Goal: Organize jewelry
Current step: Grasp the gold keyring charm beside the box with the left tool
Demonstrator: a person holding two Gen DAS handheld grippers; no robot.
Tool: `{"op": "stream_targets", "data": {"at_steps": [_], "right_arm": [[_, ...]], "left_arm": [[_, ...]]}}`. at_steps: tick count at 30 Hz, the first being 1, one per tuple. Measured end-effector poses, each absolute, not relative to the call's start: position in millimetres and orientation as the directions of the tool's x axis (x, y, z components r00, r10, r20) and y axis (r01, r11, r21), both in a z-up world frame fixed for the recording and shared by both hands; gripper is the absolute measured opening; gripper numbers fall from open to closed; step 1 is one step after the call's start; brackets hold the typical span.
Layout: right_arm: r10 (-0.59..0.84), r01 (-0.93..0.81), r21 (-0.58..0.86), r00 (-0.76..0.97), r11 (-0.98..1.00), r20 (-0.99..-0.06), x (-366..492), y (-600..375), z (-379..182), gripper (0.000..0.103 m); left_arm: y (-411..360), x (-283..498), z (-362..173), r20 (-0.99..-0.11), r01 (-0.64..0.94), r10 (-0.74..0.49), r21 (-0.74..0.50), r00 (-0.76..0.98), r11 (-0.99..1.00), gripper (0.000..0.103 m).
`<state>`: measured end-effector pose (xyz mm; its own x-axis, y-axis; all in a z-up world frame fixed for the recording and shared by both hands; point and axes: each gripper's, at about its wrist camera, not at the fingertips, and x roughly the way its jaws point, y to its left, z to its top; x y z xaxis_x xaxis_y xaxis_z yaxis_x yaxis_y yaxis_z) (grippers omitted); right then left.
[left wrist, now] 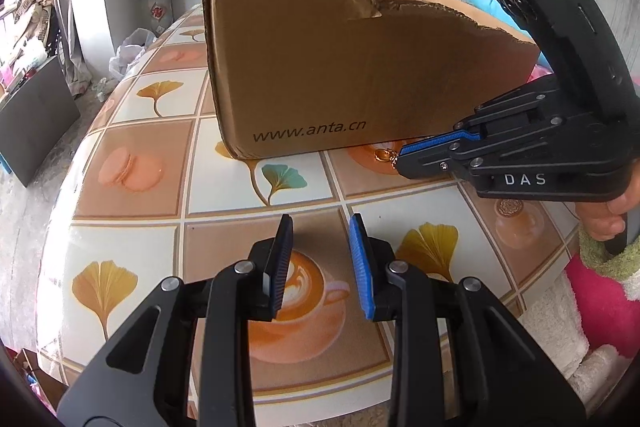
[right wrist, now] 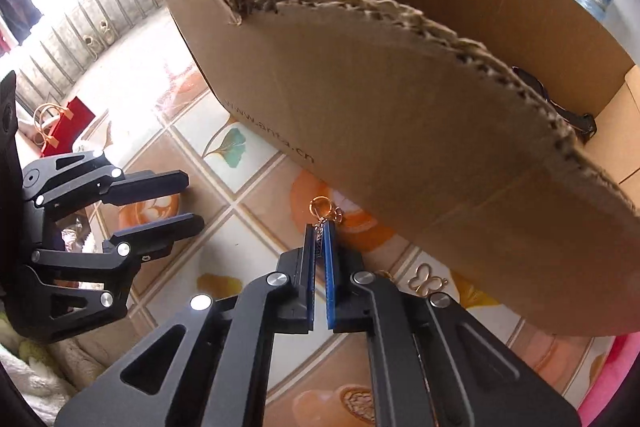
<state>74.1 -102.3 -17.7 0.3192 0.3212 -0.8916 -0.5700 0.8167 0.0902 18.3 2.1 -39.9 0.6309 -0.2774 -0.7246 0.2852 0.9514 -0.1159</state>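
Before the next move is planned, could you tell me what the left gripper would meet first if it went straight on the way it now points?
Probably the tablecloth just ahead of the open left gripper; the cardboard box stands beyond, though depth is uncertain.

Brown cardboard box (left wrist: 320, 67); gold chain (right wrist: 321, 215); ginkgo-patterned tablecloth (left wrist: 224, 195).

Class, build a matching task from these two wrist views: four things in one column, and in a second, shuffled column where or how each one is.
Things:
1. left gripper
2. right gripper
3. cardboard box
4. butterfly charm

States:
A. lying on the tablecloth beside the right gripper
B. standing on the table, top edge torn
C. jaws apart, nothing between them
D. pinching a gold chain

Pairs: 1-C, 2-D, 3-B, 4-A
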Motion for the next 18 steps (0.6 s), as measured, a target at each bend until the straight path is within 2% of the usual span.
{"op": "stream_targets", "data": {"at_steps": [4,11,18], "right_arm": [[0.377,-0.544,0.172,0.292,0.822,-0.879,68,-101,-14,0.003],[0.571,-0.461,0.437,0.204,0.772,-0.795,51,-106,-11,0.003],[0.641,-0.420,0.534,0.167,0.734,-0.749,40,-102,-21,0.005]], "left_arm": [[5,13,-39,-0.717,0.291,-0.287,-0.122,0.636,0.949,0.028],[11,-2,-38,-0.708,0.314,-0.321,-0.146,0.629,0.938,0.028],[7,-17,-37,-0.706,0.337,-0.363,-0.184,0.609,0.923,0.028]]}}
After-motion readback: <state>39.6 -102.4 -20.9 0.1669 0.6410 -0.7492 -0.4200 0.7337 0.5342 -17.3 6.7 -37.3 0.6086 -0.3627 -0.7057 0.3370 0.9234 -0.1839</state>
